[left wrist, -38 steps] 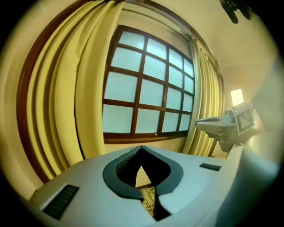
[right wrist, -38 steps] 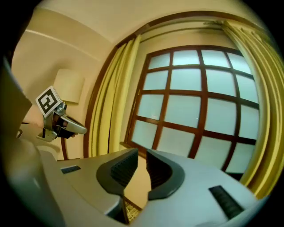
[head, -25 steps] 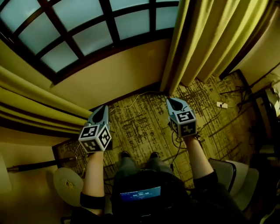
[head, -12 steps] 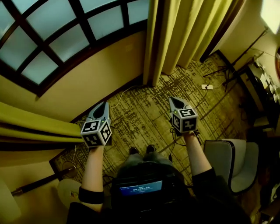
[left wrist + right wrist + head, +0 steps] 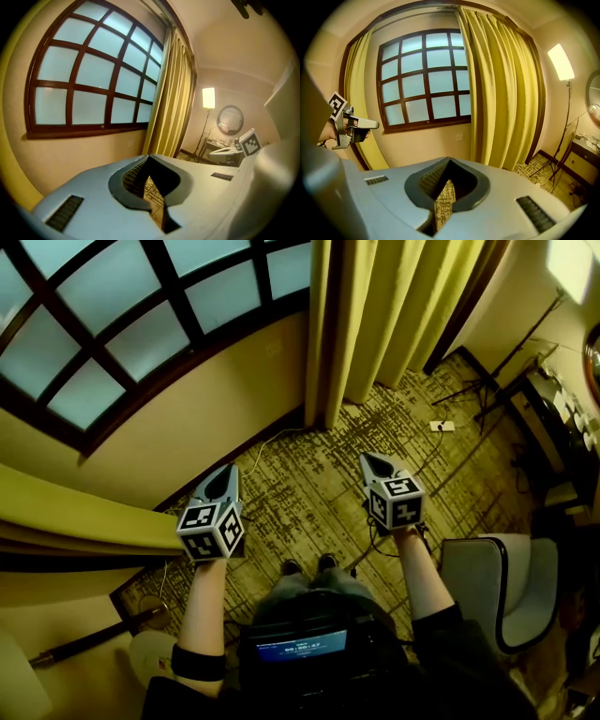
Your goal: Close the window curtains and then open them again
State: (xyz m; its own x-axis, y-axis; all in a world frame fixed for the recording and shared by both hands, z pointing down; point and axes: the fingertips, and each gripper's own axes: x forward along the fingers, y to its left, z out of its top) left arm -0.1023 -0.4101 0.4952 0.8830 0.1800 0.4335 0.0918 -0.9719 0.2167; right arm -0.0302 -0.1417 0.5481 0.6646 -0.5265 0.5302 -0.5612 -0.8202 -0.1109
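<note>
Curtains (image 5: 375,324) hang parted, and we've swung toward the right-hand one; left gripper (image 5: 225,474) and right gripper (image 5: 371,463), fingers clenched empty, haven't grabbed yet.

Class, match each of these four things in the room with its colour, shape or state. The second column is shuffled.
Things:
1. curtain
2. window frame
3. lamp
4. mirror

Descriptions:
A. round
B. yellow
C. lit
D. dark brown

Pairs: 1-B, 2-D, 3-C, 4-A.
</note>
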